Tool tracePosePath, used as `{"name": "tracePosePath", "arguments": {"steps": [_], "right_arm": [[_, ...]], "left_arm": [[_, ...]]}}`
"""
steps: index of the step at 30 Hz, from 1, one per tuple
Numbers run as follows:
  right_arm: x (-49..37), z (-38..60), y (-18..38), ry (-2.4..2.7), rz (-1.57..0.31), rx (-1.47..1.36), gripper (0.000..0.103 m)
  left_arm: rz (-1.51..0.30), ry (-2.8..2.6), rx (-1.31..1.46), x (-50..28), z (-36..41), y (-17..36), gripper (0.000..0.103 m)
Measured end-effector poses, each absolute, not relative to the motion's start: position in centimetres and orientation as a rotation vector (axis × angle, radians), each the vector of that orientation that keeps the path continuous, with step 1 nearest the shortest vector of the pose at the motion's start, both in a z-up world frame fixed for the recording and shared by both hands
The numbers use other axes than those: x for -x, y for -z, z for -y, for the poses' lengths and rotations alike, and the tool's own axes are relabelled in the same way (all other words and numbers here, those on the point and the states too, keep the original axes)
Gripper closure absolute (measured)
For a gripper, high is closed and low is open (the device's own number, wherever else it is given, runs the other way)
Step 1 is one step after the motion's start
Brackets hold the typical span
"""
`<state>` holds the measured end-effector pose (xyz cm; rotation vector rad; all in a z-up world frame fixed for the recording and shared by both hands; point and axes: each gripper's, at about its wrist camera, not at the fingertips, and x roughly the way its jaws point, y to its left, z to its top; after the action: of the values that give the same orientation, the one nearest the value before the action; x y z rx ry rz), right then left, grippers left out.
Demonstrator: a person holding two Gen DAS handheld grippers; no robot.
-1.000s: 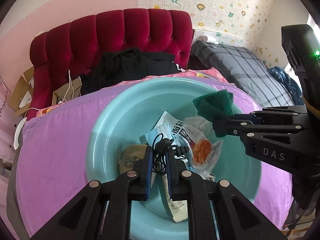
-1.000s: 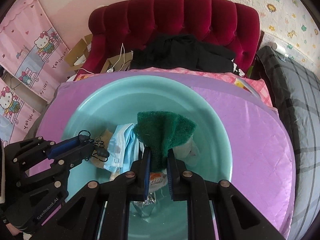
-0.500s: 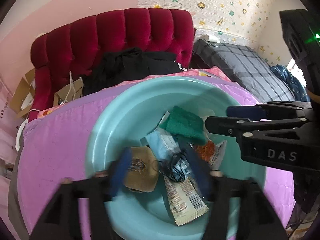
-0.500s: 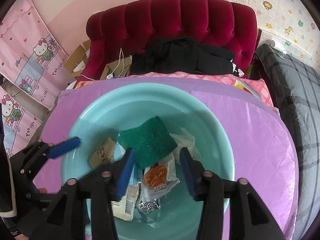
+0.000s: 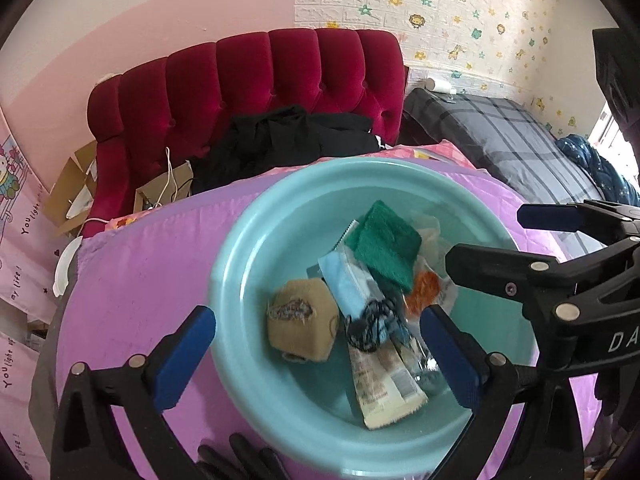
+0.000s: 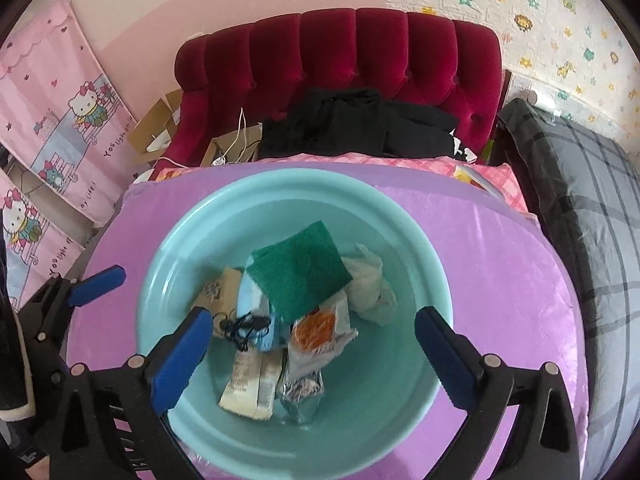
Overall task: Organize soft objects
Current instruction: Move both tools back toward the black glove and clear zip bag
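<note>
A teal basin (image 5: 240, 264) (image 6: 160, 264) sits on a purple cover and holds soft things and packets. A green scouring cloth (image 5: 384, 248) (image 6: 300, 272) lies on top. Beside it are a black earphone cable (image 5: 372, 324) (image 6: 244, 326), a tan sock (image 5: 302, 324), a light blue packet (image 5: 344, 280), an orange snack packet (image 6: 320, 328) and a white crumpled bag (image 6: 368, 284). My left gripper (image 5: 316, 320) hangs over the basin, its jaws opening wide with nothing gripped. My right gripper (image 6: 314, 318) (image 5: 488, 234) hangs over the basin too, its jaws opening and empty.
The purple quilted cover (image 5: 140, 280) spreads around the basin. Behind it stand a red tufted headboard (image 5: 260, 88) with black clothes (image 5: 288, 140) piled in front. Grey plaid bedding (image 5: 520, 140) lies to the right, cardboard (image 5: 68, 188) to the left.
Both grippers went from shut to wide open. The black cable dropped from the left one and the green cloth from the right one; both now lie in the basin.
</note>
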<state>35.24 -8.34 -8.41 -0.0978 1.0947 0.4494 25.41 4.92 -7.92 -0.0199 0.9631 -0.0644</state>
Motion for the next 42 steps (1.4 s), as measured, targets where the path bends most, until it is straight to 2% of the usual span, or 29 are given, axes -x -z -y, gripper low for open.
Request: {"name": "tracePosePath", "arguments": {"steps": [23,42], "right_arm": [[-24.6,10.5,5.3,-0.427,-1.066,0.115,0.000],[-15.5,11.6,7.4,-0.433,-1.040,0.095,0.000]], "left_arm": [[-0.919,0.019,0.003,-14.6,-6.4,4.4,0.000],[-0.930,0.026,0.006,-6.1,-6.7,7.9,0.000]]}}
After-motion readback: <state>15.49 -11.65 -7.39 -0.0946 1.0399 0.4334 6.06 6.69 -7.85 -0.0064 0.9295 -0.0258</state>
